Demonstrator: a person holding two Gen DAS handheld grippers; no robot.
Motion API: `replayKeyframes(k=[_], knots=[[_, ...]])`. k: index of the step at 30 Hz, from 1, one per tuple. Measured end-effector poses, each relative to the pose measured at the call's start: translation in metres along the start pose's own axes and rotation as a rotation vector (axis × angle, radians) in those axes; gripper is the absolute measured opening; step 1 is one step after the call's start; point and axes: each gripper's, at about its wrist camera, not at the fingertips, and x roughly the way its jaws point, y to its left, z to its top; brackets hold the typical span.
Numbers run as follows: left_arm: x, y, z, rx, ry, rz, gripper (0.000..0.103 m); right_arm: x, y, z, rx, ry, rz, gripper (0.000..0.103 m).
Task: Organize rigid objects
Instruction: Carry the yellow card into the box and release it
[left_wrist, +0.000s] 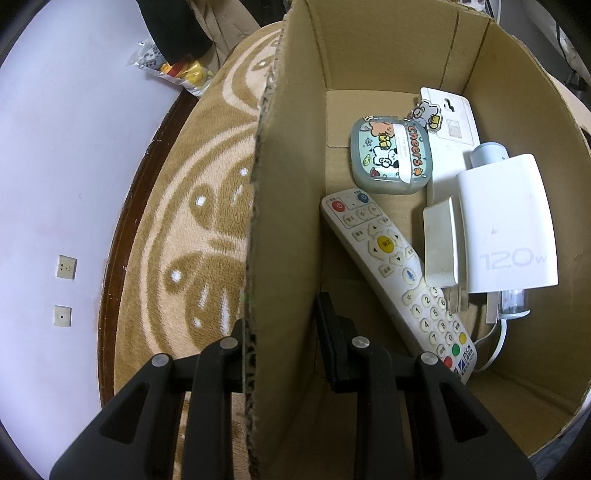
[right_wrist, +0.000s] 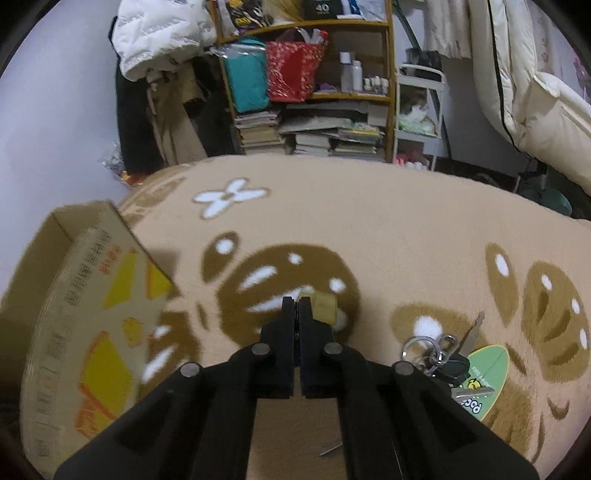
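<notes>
I'd judge I'm mid-carry: my left gripper (left_wrist: 282, 343) straddles the cardboard box (left_wrist: 369, 55) wall, seemingly pinching it steady, while my right gripper (right_wrist: 296, 306), clenched on a small brass padlock (right_wrist: 325, 304) above the blanket (right_wrist: 369, 229), must next swing left over the box rim and release.

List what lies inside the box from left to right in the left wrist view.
Cardboard wall gripped by the left gripper → remote control → cartoon "cheers" case → small cream block → white 120W charger.
</notes>
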Motion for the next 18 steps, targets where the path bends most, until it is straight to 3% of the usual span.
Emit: replayKeyframes(k=[9,18], knots=[[0.000,0.002,0.000,0.000,0.000,-0.001,0.024,-0.045,0.042,0.023,-0.034,-0.119,0.154,0.003],[0.000,0.003,0.000,0.003,0.000,0.001,0.024,-0.100,0.087,0.035,-0.125,-0.239,0.242,0.003]])
